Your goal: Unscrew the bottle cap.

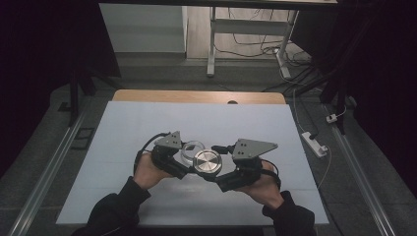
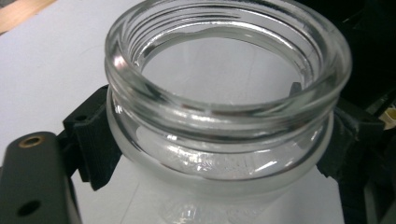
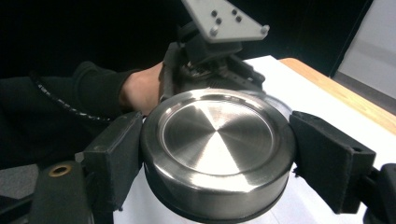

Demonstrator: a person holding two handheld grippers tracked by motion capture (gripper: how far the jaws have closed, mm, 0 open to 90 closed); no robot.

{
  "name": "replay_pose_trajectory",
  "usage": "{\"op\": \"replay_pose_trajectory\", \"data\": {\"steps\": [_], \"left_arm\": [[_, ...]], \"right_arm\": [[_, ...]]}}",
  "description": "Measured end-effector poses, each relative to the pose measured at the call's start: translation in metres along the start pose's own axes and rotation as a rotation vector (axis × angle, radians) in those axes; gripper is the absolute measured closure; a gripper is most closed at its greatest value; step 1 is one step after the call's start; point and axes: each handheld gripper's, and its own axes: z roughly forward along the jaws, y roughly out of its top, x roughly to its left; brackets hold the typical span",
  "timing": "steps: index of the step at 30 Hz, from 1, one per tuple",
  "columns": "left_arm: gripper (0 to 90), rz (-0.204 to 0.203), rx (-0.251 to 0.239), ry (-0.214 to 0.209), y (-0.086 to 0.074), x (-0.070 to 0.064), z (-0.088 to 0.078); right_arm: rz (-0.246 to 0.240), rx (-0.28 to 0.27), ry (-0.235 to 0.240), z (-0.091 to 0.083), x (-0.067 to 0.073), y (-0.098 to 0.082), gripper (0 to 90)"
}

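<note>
A clear glass jar (image 2: pixel 224 107) with a threaded, open mouth sits between the black pads (image 2: pixel 93 135) of my left gripper (image 2: pixel 219 140), which is shut on its body just under the rim. My right gripper (image 3: pixel 219 158) is shut on a round brushed-metal lid (image 3: pixel 217 149), one pad (image 3: pixel 116 154) on each side. In the high view the lid (image 1: pixel 207 161) is level and overlaps the near right edge of the jar (image 1: pixel 191 149), above the middle of the white table top (image 1: pixel 147 123). The left gripper (image 1: pixel 187 155) and the right gripper (image 1: pixel 209 166) face each other.
A wooden strip (image 1: pixel 196 96) runs along the table's far edge. A white power strip (image 1: pixel 314 143) with cables lies on the floor to the right. Legs of another table (image 1: pixel 211 49) stand beyond. Dark sleeves come in from the bottom.
</note>
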Motion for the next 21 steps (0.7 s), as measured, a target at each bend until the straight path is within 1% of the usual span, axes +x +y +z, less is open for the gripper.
{"op": "replay_pose_trajectory", "data": {"steps": [9,17,21], "left_arm": [[15.4,-0.015,-0.014,0.048,0.000,0.010,-0.005],[15.4,-0.020,-0.034,0.066,0.004,0.018,-0.007],[15.4,-0.022,-0.040,0.073,0.006,0.022,-0.005]], "right_arm": [[0.006,0.003,0.005,0.004,0.002,-0.006,19.7],[0.007,0.003,0.006,0.007,0.005,-0.011,19.7],[0.007,0.012,-0.002,0.009,0.007,-0.015,19.7]]}}
